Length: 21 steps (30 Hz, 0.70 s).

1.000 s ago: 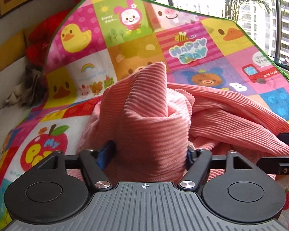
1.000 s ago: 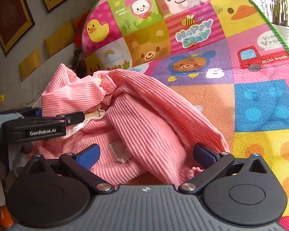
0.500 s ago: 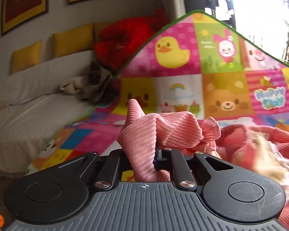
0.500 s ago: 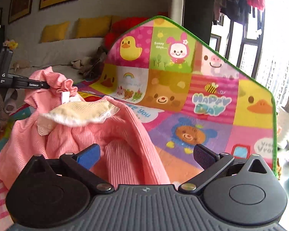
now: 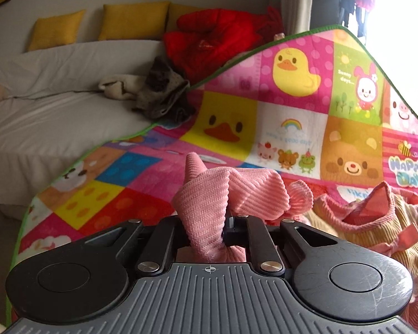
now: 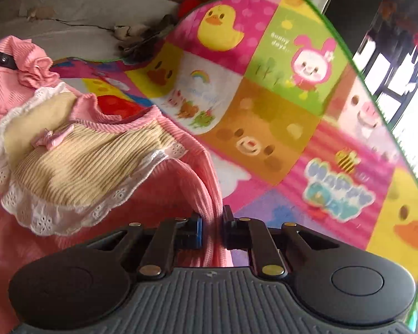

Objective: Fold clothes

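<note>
Over the cartoon play mat (image 5: 292, 128) both claws pinch the pink ribbed garment (image 6: 78, 150), the left claw (image 5: 209, 222) on a bunched end, the right claw's (image 6: 212, 228) jaws just closed on an edge; pulling evenly apart should spread it flat.

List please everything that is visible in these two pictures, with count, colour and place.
pink garment: one, pink ribbed with a cream lace-edged bib, above the mat, held at two places
play mat: one, many-coloured cartoon squares, green edge, under the garment
cushions: at least three, yellow, along the back wall
red bundle: one, red, beside the cushions
grey and beige cloths: a small heap on the white sofa
left gripper: one, black, closed on a bunched pink fold
right gripper: one, black with blue pads, just closed on a pink edge
</note>
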Motion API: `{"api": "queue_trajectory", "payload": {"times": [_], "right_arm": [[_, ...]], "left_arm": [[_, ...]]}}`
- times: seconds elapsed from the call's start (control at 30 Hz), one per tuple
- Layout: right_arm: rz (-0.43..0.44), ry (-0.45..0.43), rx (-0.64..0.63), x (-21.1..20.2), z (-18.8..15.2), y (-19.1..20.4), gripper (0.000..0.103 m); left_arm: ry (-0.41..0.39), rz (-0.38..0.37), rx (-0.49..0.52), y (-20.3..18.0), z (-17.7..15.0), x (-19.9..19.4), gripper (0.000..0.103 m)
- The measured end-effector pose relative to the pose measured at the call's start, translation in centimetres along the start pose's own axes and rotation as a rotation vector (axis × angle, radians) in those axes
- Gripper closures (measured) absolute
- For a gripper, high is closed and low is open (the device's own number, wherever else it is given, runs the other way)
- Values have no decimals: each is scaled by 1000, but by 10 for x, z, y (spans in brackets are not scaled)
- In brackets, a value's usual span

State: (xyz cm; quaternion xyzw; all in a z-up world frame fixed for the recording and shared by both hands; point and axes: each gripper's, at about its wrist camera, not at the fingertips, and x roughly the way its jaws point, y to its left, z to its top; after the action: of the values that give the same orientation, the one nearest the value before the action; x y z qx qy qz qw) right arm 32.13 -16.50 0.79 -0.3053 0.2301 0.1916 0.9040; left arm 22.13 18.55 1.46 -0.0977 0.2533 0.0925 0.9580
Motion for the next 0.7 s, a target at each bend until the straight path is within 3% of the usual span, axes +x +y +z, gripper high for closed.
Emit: {"api": "queue_trajectory", "payload": {"times": [0.07,0.1,0.13,0.17,0.23,0.3,0.37,0.4,0.47,0.53,0.63,0.7], "right_arm": [[-136,-31,-51,19,8,-9,91],[-128,1,-6,30,9,-19,82],[-83,55,67,41,8,-31,66],[-38,109,140,53,7,-43,59],[-19,132,245,56,1,-64,45],[-79,90,288,40,-8,-78,41],[-204,58,235,23,-16,-79,37],[-279,42,167,16,-20,-76,33],[-314,32,127,3,-28,-80,31],[-229,21,236,-16,-35,-98,30],[8,50,456,-48,-53,-124,18],[106,111,469,-60,-72,-117,17]], "left_arm": [[-15,-25,-25,-5,1,13,89],[-11,-7,-28,-8,1,20,86],[9,10,-42,-8,2,27,83],[29,28,-57,-7,3,34,81],[75,48,-106,-2,5,45,51],[114,19,-190,15,5,42,42],[113,4,-193,21,4,28,23],[106,-1,-179,21,3,18,20],[110,-48,-152,13,-1,-2,17],[131,-135,-113,-3,-8,-23,13],[162,-287,34,-49,-29,-56,9],[177,-370,154,-82,-44,-74,9]]}}
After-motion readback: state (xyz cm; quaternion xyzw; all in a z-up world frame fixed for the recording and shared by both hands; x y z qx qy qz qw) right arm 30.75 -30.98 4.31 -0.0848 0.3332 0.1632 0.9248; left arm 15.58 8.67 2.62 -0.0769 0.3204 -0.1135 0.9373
